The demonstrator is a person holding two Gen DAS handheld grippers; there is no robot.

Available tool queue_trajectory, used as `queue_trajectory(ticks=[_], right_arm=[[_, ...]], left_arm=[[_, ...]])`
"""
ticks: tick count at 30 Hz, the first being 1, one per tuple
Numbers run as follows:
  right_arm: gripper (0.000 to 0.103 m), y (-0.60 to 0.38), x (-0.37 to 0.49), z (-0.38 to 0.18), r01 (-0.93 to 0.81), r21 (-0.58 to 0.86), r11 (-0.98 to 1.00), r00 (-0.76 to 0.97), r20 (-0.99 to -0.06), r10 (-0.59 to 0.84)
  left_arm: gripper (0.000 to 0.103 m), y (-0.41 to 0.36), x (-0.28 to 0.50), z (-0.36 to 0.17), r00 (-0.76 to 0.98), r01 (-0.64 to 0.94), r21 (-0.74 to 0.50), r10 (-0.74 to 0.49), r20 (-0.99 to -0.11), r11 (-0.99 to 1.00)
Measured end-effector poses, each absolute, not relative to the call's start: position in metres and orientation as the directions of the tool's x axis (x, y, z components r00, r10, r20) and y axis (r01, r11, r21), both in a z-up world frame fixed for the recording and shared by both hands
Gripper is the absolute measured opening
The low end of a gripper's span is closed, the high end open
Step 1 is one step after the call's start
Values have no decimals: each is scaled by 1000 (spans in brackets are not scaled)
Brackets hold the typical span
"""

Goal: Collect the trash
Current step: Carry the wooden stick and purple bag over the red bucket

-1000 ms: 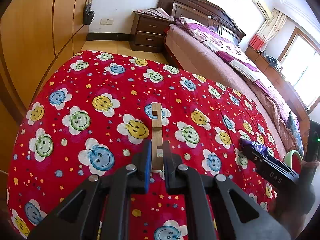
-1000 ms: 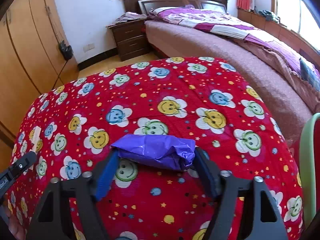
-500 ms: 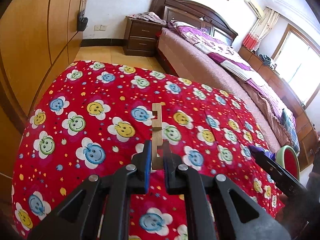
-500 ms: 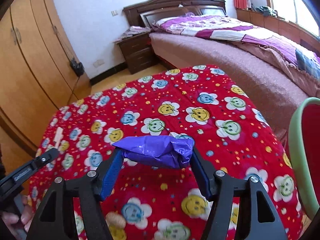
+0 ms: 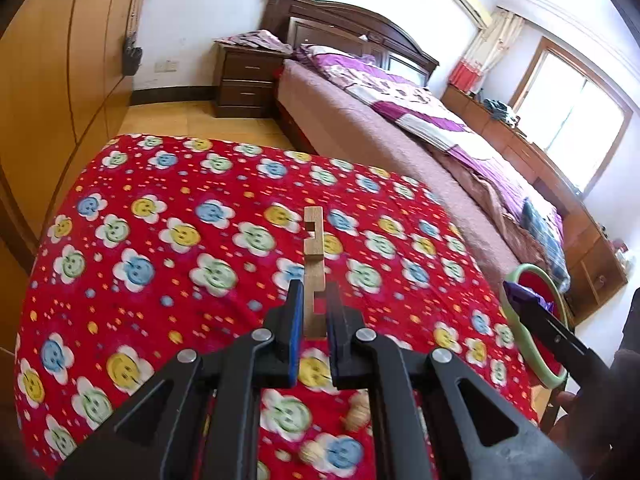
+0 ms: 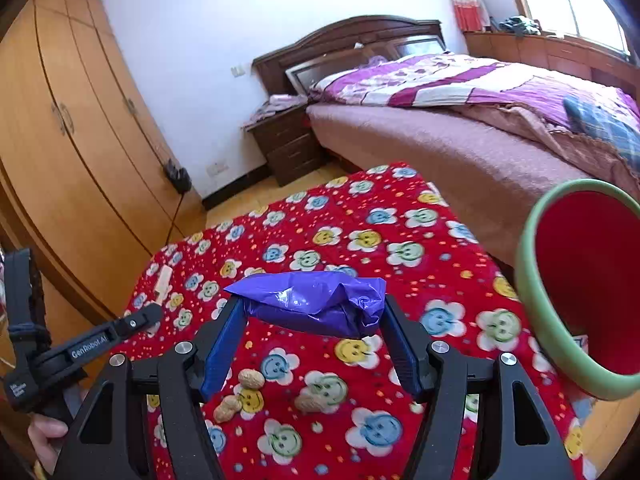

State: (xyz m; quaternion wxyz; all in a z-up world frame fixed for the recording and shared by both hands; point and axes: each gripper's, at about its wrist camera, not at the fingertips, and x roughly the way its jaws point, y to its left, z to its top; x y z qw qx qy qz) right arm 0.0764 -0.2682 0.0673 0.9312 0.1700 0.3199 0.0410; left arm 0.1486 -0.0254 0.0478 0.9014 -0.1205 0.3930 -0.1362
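Note:
My left gripper is shut on a notched wooden stick and holds it above the red smiley-flower cloth. My right gripper is shut on a crumpled purple wrapper, lifted above the cloth. A red bin with a green rim stands open just right of the right gripper; it also shows in the left wrist view. Several peanut shells lie on the cloth below the right gripper. The left gripper and its stick also show at the left of the right wrist view.
A bed with a purple quilt lies beyond the table to the right. A dark nightstand stands by the headboard. Wooden wardrobe doors run along the left. Peanut shells lie near the cloth's front edge.
Both grippers have risen and pulled back from the cloth with their loads. The right gripper has swung toward the red bin, which now shows much larger.

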Motion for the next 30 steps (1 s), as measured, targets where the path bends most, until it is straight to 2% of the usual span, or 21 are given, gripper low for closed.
queue_trajectory(ticks=[18,30], right_arm=[[68,-347,-1,84,125,405,906,858,-503,106],[68,-399,-31,74,212,436,874,864,-502,41]], left_arm=[[9,-102,106,69,595,283,-356,-455,-663,890],[9,-175,95,70,509,400,-356,-527,-680,845]])
